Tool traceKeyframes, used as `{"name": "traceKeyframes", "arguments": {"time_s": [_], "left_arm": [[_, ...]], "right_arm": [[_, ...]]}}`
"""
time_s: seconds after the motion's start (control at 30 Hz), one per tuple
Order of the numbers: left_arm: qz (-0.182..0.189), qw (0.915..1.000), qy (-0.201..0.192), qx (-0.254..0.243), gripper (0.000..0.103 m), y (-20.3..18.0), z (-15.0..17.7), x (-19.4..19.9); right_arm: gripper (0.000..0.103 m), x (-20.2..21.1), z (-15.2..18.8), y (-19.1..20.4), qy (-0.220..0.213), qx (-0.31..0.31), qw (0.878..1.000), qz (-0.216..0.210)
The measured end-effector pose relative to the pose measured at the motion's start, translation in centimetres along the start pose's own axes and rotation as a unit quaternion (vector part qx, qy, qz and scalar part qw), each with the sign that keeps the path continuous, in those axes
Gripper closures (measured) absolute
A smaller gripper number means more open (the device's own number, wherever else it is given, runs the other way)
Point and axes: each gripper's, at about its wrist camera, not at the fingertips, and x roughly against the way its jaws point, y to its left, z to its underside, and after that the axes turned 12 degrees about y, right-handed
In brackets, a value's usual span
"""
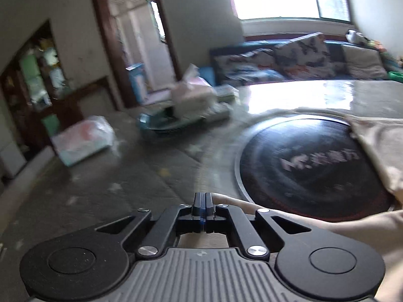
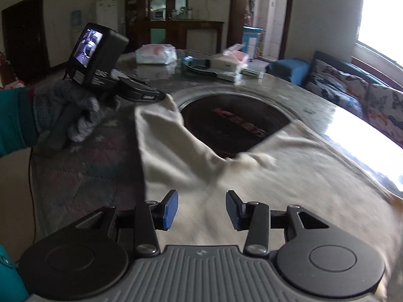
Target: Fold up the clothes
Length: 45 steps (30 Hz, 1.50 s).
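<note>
The grey table [image 2: 289, 95] carries a cream garment [image 2: 252, 176], stacked plates [image 2: 196, 66] and wrapped packets [image 2: 156, 54].

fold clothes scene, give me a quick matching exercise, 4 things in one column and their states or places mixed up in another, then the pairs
Things
1. left gripper
2. right gripper
3. cream garment
4. black round disc

States or places
A. open
B. set into the table top
C. shut on a fabric edge
D. spread on the table

Pairs: 1-C, 2-A, 3-D, 4-B
</note>
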Motion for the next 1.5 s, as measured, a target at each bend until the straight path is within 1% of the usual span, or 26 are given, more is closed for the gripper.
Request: {"name": "traceKeyframes", "arguments": {"time_s": [0.13,0.17,0.2,0.27,0.3,0.33,0.4,0.53,0.57,0.6,0.67,0.7,0.73,0.77,0.8,0.9,0.97,1.03,1.1,1.13,1.2,1.23,1.3,1.37,1.4,1.5], "left_arm": [[0.0,0.9998,0.013,0.015,0.103,1.0,0.2,-0.7],[0.01,0.9997,0.013,0.019,0.103,1.3,0.2,-0.5],[0.025,0.9993,0.012,0.026,0.099,1.7,0.2,-0.3],[0.049,0.9982,0.007,0.034,0.097,2.3,0.0,0.2],[0.056,0.9979,0.001,0.032,0.09,2.4,0.0,0.4],[0.063,0.9977,-0.005,0.027,0.088,2.3,-0.1,0.6],[0.079,0.9968,-0.003,0.01,0.079,1.9,-0.2,0.6],[0.077,0.9968,0.014,-0.018,0.079,0.6,-0.3,-0.4],[0.076,0.9968,0.013,-0.022,0.08,0.4,-0.2,-0.5],[0.075,0.9968,0.012,-0.026,0.086,0.1,-0.1,-0.6],[0.061,0.9975,0.004,-0.036,0.099,-0.2,0.1,-0.5],[0.051,0.998,0.0,-0.038,0.1,-0.4,0.2,-0.5],[0.035,0.9986,-0.008,-0.038,0.101,-0.4,0.3,-0.3],[0.02,0.9989,-0.022,-0.036,0.101,-0.4,0.3,0.1],[0.012,0.9989,-0.033,-0.031,0.101,-0.3,0.4,0.5],[-0.003,0.9991,-0.036,-0.021,0.101,0.0,0.2,0.7],[-0.008,0.9995,-0.026,-0.019,0.101,0.2,0.2,0.2],[-0.005,0.9998,-0.012,-0.015,0.1,0.3,0.2,-0.3],[-0.004,0.9998,-0.005,-0.017,0.1,0.3,0.3,-0.5],[-0.005,0.9998,-0.004,-0.02,0.097,0.3,0.4,-0.5],[-0.004,0.9998,-0.002,-0.021,0.096,0.4,0.4,-0.4],[-0.003,0.9998,-0.001,-0.022,0.095,0.4,0.3,-0.3],[-0.006,0.9998,-0.002,-0.017,0.092,0.5,0.2,0.0],[-0.008,0.9999,-0.005,-0.013,0.092,0.7,0.1,0.4],[-0.005,0.9999,-0.006,-0.012,0.089,0.7,0.1,0.8],[0.003,0.9999,-0.011,-0.009,0.087,0.6,0.0,2.0]], "right_arm": [[0.061,-1.8,-0.3,1.1,0.015,0.006,1.0,-0.021],[0.06,-2.1,-0.2,1.4,0.018,0.011,0.999,-0.024],[0.057,-2.1,0.0,1.8,0.016,0.018,0.999,-0.023],[0.055,-2.0,0.1,2.3,0.018,0.029,0.999,-0.029],[0.055,-2.0,0.1,2.5,0.018,0.032,0.999,-0.03],[0.055,-2.0,0.1,2.7,0.019,0.036,0.999,-0.031],[0.056,-2.1,0.2,3.0,0.019,0.041,0.998,-0.031],[0.06,-2.3,0.1,3.5,0.021,0.045,0.998,-0.029],[0.063,-2.4,0.1,3.5,0.021,0.044,0.998,-0.027],[0.066,-2.4,0.1,3.5,0.021,0.04,0.999,-0.024],[0.077,-2.4,0.0,3.4,0.02,0.033,0.999,-0.018],[0.08,-2.4,0.0,3.4,0.019,0.029,0.999,-0.015],[0.089,-2.3,0.0,3.3,0.019,0.028,0.999,-0.014],[0.095,-2.3,0.1,3.3,0.019,0.03,0.999,-0.015],[0.096,-2.2,0.1,3.3,0.019,0.031,0.999,-0.016],[0.096,-2.1,0.4,3.5,0.019,0.048,0.999,-0.017],[0.094,-2.1,0.3,3.4,0.022,0.051,0.998,-0.02],[0.089,-1.8,0.0,3.0,0.019,0.04,0.998,-0.036],[0.088,-1.4,-0.1,2.5,0.011,0.024,0.999,-0.045],[0.086,-1.1,-0.2,2.1,0.005,0.013,0.999,-0.046],[0.079,-0.7,-0.3,1.3,-0.006,-0.01,0.999,-0.038],[0.073,-0.6,-0.4,1.0,-0.008,-0.02,0.999,-0.03],[0.071,-0.8,-0.4,0.4,-0.005,-0.034,0.999,-0.02],[0.071,-1.3,0.0,0.7,0.013,-0.028,0.999,-0.027],[0.071,-1.5,0.1,0.9,0.021,-0.024,0.999,-0.029],[0.071,-1.0,0.9,2.4,0.015,0.015,0.999,-0.027]]}}
